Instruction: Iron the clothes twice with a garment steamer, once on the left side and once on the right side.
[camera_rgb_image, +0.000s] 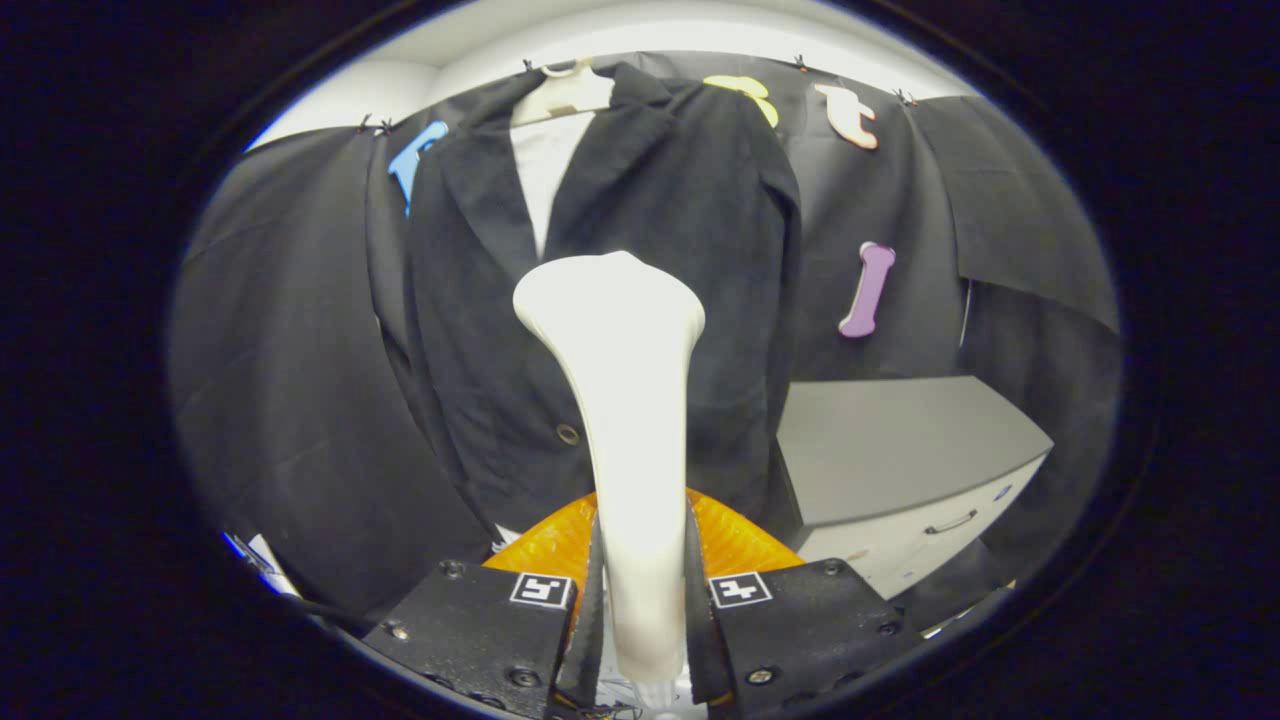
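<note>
The hand-held gripper (640, 590) points forward, both fingers clamped on the steamer handle (630, 420) between them.

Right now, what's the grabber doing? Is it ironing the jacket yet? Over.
Gripper shut on white steamer. Steamer head up in front of dark jacket on its hanger; contact unclear. Grey cabinet beside the jacket, off the path.

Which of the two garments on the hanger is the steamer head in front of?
The black jacket; steamer, clamped in the gripper, fronts it below the white shirt.

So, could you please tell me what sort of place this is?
Likely a staged ironing booth: a black jacket on a hanger against dark cloth, a grey drawer cabinet beside it, the tongs gripping a white garment steamer.
</note>
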